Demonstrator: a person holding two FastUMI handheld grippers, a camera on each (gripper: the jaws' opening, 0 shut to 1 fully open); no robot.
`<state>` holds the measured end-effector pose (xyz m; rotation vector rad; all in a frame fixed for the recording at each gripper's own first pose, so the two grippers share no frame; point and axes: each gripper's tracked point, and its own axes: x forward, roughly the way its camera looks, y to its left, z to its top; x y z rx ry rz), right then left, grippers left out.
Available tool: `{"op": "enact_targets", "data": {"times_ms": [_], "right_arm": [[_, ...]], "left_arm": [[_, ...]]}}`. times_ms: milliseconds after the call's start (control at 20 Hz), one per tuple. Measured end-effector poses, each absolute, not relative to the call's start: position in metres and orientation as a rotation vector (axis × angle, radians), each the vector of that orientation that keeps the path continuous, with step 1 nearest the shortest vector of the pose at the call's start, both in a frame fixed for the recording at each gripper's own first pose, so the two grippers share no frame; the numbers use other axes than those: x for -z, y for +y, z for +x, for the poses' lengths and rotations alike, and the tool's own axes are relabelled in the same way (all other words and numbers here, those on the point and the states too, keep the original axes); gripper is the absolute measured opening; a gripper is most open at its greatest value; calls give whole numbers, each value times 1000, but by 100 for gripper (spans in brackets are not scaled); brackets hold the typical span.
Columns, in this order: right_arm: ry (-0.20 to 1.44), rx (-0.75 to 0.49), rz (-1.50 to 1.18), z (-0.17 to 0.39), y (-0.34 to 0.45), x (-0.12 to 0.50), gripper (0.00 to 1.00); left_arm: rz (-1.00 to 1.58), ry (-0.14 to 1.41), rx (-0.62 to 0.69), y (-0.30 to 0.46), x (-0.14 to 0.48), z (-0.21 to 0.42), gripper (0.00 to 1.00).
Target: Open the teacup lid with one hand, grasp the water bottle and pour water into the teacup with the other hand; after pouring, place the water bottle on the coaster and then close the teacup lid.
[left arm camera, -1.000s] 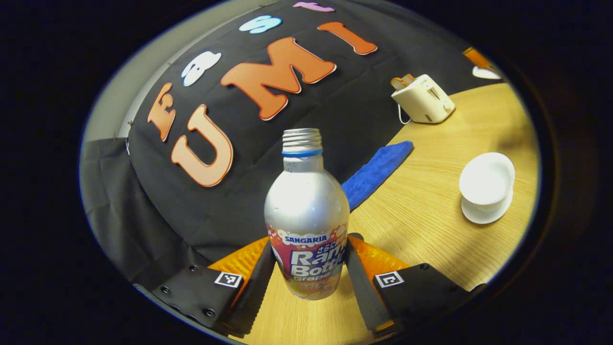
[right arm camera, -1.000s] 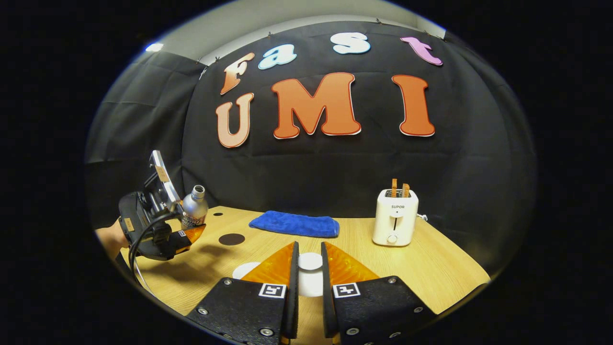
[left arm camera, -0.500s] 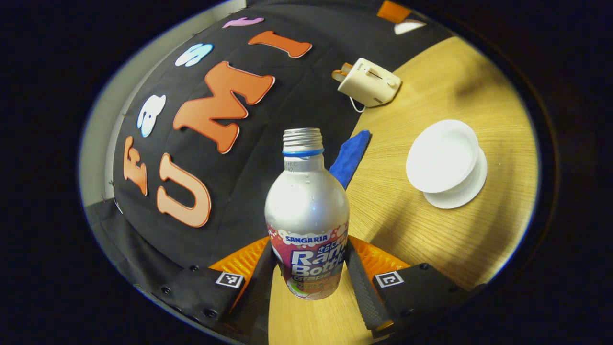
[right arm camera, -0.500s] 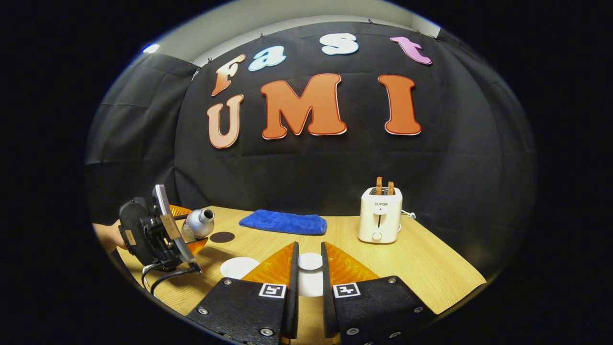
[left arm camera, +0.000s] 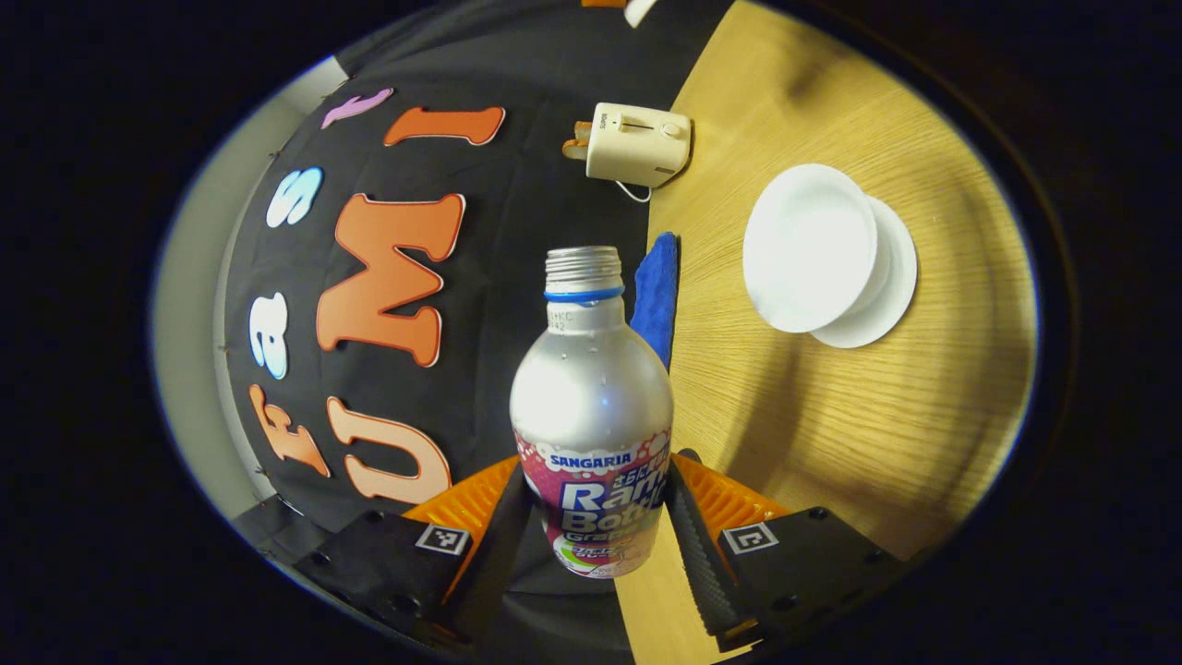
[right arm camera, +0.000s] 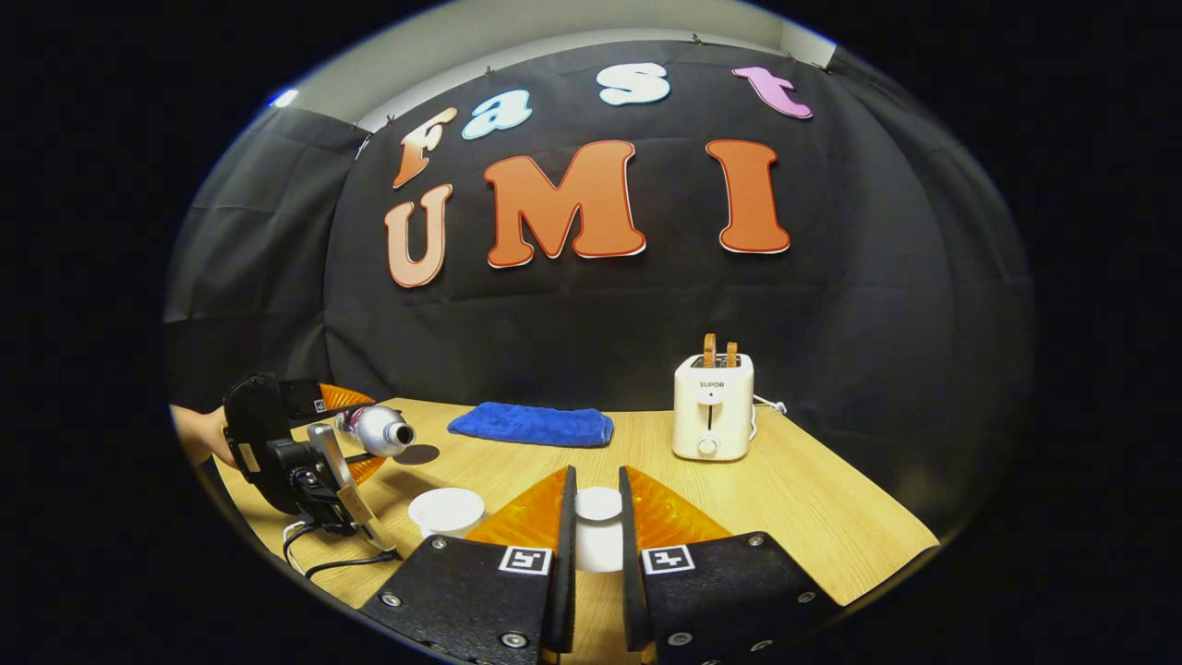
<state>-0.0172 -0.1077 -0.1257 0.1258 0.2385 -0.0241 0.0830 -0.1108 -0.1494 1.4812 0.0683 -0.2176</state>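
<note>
A silver water bottle (left arm camera: 591,406) with its cap off is clamped between my left gripper's (left arm camera: 591,517) two fingers. In the right gripper view that left gripper (right arm camera: 355,439) holds the bottle (right arm camera: 377,429) lying almost level, its mouth pointing at the open white teacup (right arm camera: 447,510) from up and to the left. The cup (left arm camera: 811,247) stands on a white saucer (left arm camera: 891,291). My right gripper (right arm camera: 596,473) is shut on the white teacup lid (right arm camera: 598,506), held above the table to the cup's right. A dark round coaster (right arm camera: 418,453) lies behind the bottle.
A blue towel (right arm camera: 531,425) lies along the back of the wooden table (right arm camera: 813,517). A white toaster (right arm camera: 711,406) with two slices of toast stands at the back right. A hand (right arm camera: 199,432) holds the left gripper, whose cable (right arm camera: 332,559) trails on the table.
The left gripper has rolled the bottle from nearly upright to almost level and carried it toward the teacup. The right gripper keeps the lid and has barely moved.
</note>
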Motion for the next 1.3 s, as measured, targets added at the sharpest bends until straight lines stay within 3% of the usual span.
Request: {"op": "enact_targets", "data": {"times_ms": [100,250,400,450,500,750,800,900,1300], "right_arm": [[240,24,129,-19,-109,127,22],[240,26,136,-19,-111,128,22],[242,26,137,-20,-112,129,22],[243,24,139,-21,-111,130,22],[242,24,141,-22,-111,130,22],[242,17,135,-24,-110,131,22],[242,14,136,-24,-109,130,22],[240,11,139,-23,-108,129,22],[239,2,129,-24,-105,130,22]], "left_arm": [[1526,53,221,-113,148,81,84],[1614,24,226,-119,146,79,88],[1684,8,235,-118,144,79,81],[1706,1,238,-119,143,79,81],[1729,-6,240,-120,142,79,88],[1824,1,259,-120,141,85,81],[1840,1,260,-119,138,85,88],[1874,-4,262,-119,137,86,81],[1986,-70,239,-121,129,83,84]]}}
